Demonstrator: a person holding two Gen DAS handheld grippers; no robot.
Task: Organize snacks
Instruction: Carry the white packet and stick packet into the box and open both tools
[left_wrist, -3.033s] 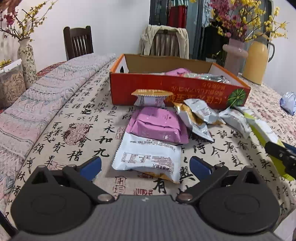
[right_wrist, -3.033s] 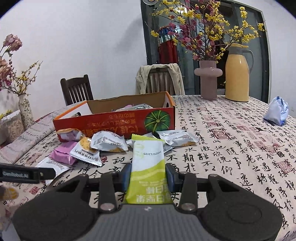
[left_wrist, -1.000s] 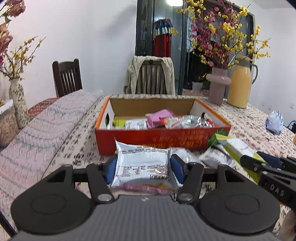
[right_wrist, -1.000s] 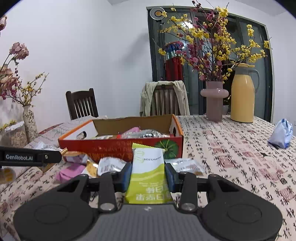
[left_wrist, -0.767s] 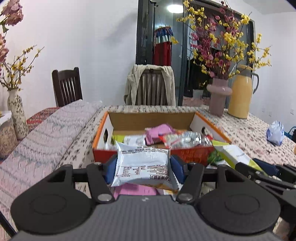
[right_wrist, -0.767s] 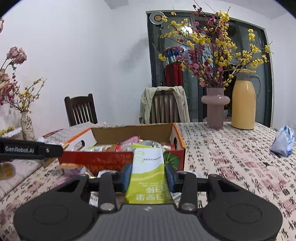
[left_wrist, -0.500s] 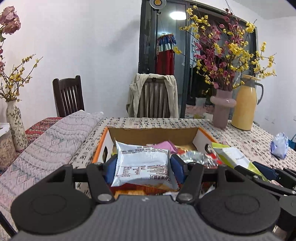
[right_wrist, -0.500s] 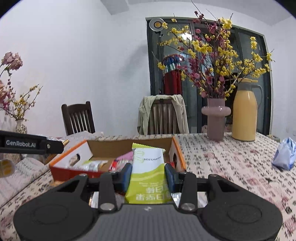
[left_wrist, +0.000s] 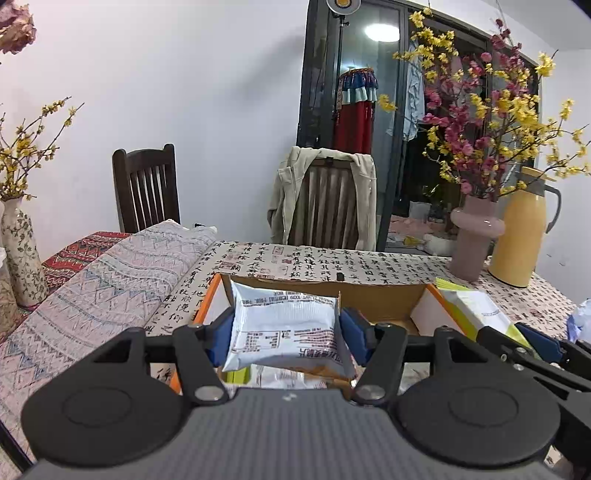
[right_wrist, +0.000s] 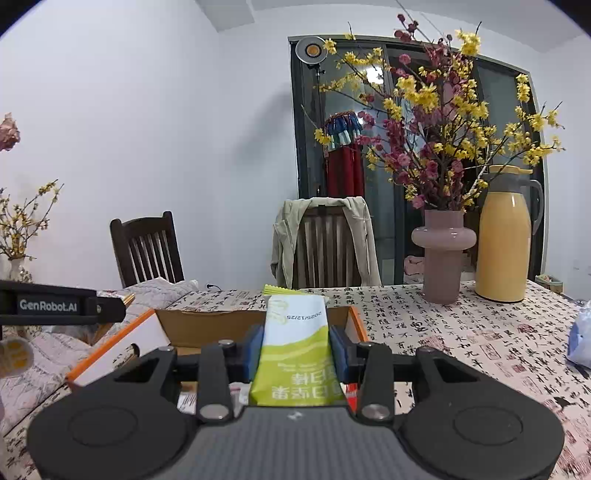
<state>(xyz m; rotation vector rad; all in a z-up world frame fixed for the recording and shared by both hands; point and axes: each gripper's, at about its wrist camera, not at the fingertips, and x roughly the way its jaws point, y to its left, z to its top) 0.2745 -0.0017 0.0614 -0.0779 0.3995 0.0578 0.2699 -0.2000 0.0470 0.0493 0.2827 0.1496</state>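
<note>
My left gripper (left_wrist: 286, 334) is shut on a white snack packet (left_wrist: 284, 328) and holds it over the orange cardboard box (left_wrist: 376, 295). My right gripper (right_wrist: 297, 350) is shut on a green-and-white snack packet (right_wrist: 295, 343), held over the same box (right_wrist: 207, 328). The right gripper and its packet (left_wrist: 480, 314) also show at the right of the left wrist view, by the box's right wall. The left gripper's side (right_wrist: 55, 305) shows at the left of the right wrist view. The box's contents are mostly hidden behind the packets.
A pink vase of flowers (right_wrist: 443, 254) and a yellow jug (right_wrist: 504, 236) stand at the table's far right. A crumpled blue bag (right_wrist: 581, 343) lies at the right. Two chairs (left_wrist: 147, 188) stand behind the table. A patterned cloth (left_wrist: 110, 280) covers the left side.
Both grippers have risen and moved forward with their packets, from in front of the box to above its opening. The loose snacks on the table have dropped out of view.
</note>
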